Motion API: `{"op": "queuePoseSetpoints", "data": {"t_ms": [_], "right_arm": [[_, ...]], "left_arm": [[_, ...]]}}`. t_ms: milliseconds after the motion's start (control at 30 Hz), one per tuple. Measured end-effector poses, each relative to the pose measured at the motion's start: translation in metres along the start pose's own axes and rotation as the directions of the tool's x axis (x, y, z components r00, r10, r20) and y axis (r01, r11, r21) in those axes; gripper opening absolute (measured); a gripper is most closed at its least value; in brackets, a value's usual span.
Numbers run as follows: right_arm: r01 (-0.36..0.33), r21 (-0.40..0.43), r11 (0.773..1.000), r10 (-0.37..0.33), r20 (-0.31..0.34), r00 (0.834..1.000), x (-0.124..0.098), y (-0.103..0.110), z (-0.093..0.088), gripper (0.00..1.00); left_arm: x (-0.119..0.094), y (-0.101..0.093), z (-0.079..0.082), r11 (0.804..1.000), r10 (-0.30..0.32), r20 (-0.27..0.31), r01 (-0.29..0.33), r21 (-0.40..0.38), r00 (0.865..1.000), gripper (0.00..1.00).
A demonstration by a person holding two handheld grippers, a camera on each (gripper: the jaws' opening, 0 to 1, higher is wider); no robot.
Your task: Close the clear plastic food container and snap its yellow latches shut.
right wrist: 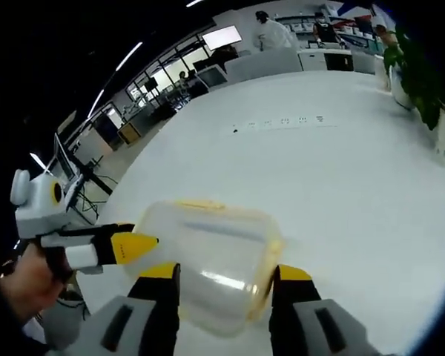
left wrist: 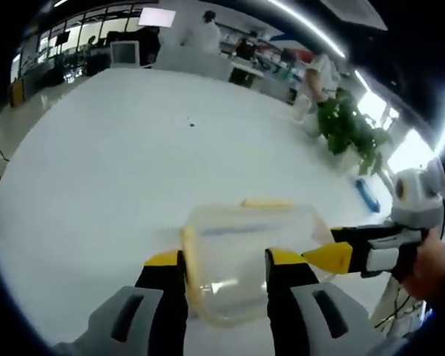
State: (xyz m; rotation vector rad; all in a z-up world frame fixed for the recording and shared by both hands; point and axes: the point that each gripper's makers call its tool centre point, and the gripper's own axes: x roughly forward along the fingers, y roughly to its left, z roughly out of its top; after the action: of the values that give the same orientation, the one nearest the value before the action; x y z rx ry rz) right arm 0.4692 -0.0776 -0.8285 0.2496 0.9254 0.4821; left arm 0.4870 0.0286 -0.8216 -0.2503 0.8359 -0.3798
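Observation:
The clear plastic container (left wrist: 241, 245) lies on the white table (left wrist: 133, 170), with a yellow latch (left wrist: 267, 202) on its far side and another along its left edge. My left gripper (left wrist: 224, 259) is open, its yellow-tipped jaws straddling the container's near end. The right gripper (left wrist: 356, 252) comes in from the right, its yellow tip against the container's right end. In the right gripper view the container (right wrist: 208, 252) sits between the jaws of my open right gripper (right wrist: 224, 273), with a yellow latch (right wrist: 271, 259) by the right jaw. There the left gripper (right wrist: 104, 248) touches its left end.
A green plant (left wrist: 352, 130) (right wrist: 423, 81) stands near the table's edge, with a small blue object (left wrist: 368, 194) lying beside it. A hand (left wrist: 430, 263) holds the right gripper. People and desks (left wrist: 200, 37) are far behind the table.

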Motion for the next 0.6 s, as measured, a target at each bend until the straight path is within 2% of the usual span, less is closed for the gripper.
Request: {"op": "queuePoseSetpoints", "data": {"t_ms": [33, 67, 167, 300, 600], "right_arm": [[0.014, 0.016, 1.0, -0.014, -0.008, 1.0, -0.001, 0.0, -0.002, 0.47], [0.008, 0.006, 1.0, -0.008, -0.006, 1.0, 0.0, 0.001, -0.001, 0.47], [0.007, 0.005, 1.0, -0.007, -0.007, 1.0, 0.003, 0.002, 0.0, 0.47], [0.005, -0.002, 1.0, -0.005, -0.004, 1.0, 0.007, 0.006, 0.001, 0.47], [-0.002, -0.008, 1.0, 0.002, 0.008, 1.0, 0.025, 0.024, 0.01, 0.47]], "left_arm": [[0.007, 0.003, -0.001, 0.998, 0.007, 0.01, -0.007, -0.066, 1.0, 0.38], [0.008, 0.006, -0.007, 0.999, 0.019, -0.028, -0.02, -0.039, 0.999, 0.38], [0.008, 0.006, -0.008, 0.999, 0.026, -0.017, -0.027, -0.042, 1.0, 0.38], [0.008, 0.009, -0.001, 0.999, 0.025, -0.003, -0.025, -0.04, 1.0, 0.38], [0.003, 0.028, 0.011, 0.999, 0.029, -0.008, -0.029, -0.045, 1.0, 0.39]]}}
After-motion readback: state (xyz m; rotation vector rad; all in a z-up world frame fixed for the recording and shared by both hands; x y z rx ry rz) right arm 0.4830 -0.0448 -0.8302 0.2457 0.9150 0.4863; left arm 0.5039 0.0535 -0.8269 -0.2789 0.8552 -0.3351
